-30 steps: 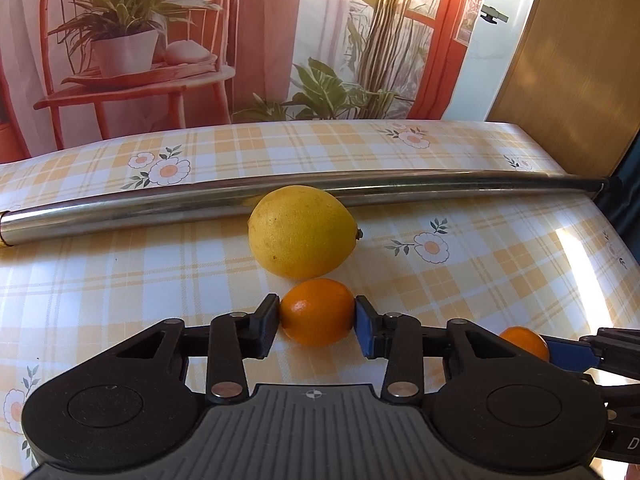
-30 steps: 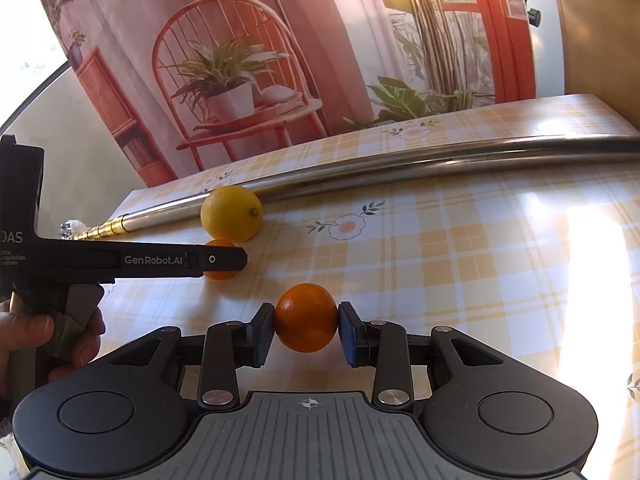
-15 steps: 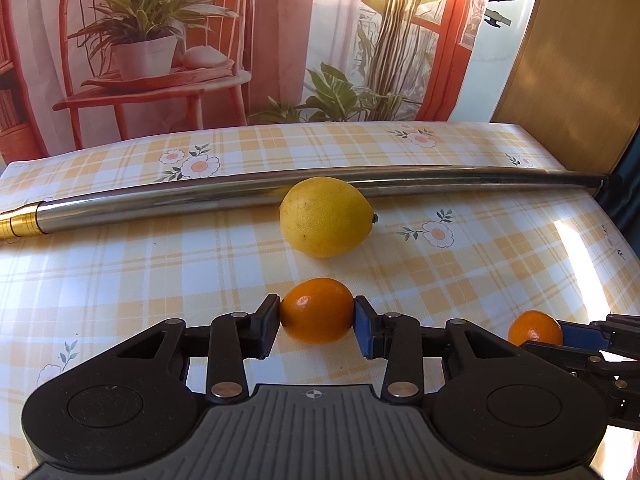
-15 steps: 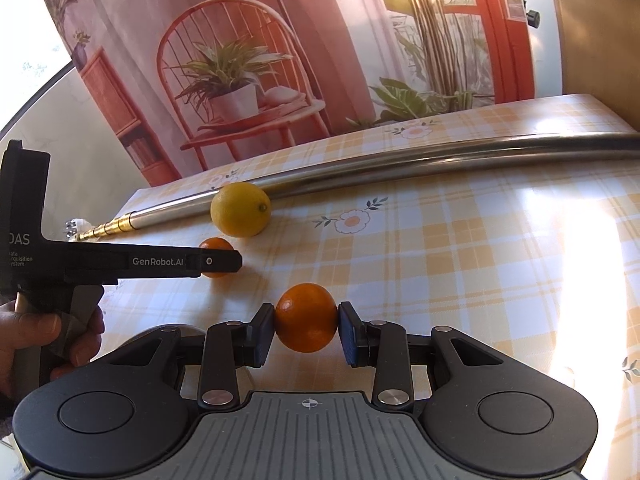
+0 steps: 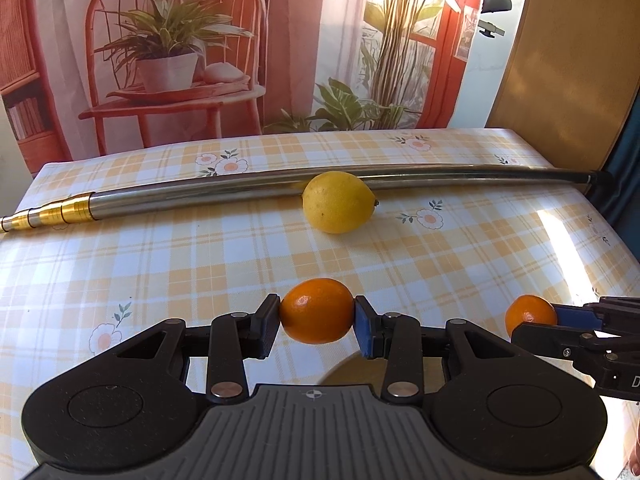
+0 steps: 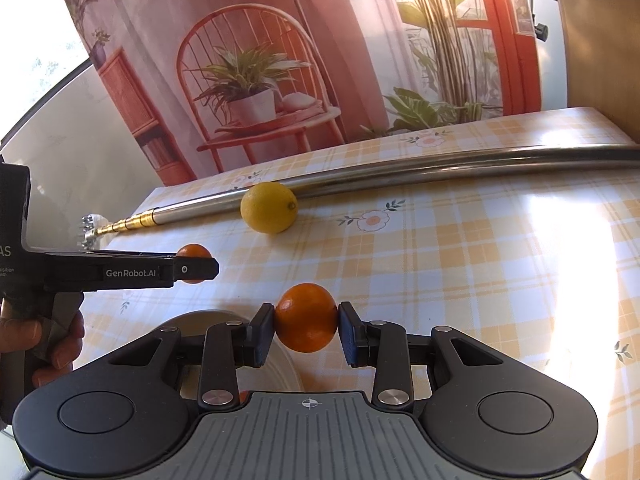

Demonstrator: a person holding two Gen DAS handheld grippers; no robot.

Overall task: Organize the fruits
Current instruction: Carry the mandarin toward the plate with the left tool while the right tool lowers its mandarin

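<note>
Left orange (image 5: 317, 311) clamped between pads of left gripper (image 5: 316, 318), lifted above table (image 5: 200, 264). Right orange (image 6: 306, 318) pinched likewise in right gripper (image 6: 306, 330), jaws narrow, over pale plate (image 6: 286, 368). Lemon (image 5: 338, 202) rests on checked cloth, touching long metal pole (image 5: 200, 198). Hand (image 6: 48, 344) grips left handle.

Sunlit checked tablecloth (image 5: 200, 264) before a printed backdrop (image 5: 280, 40) of chair and plants

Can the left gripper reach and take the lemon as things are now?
Probably not yet. The path over the tablecloth to the lemon looks free, but the left gripper is already shut on an orange, so its fingers are occupied.
</note>
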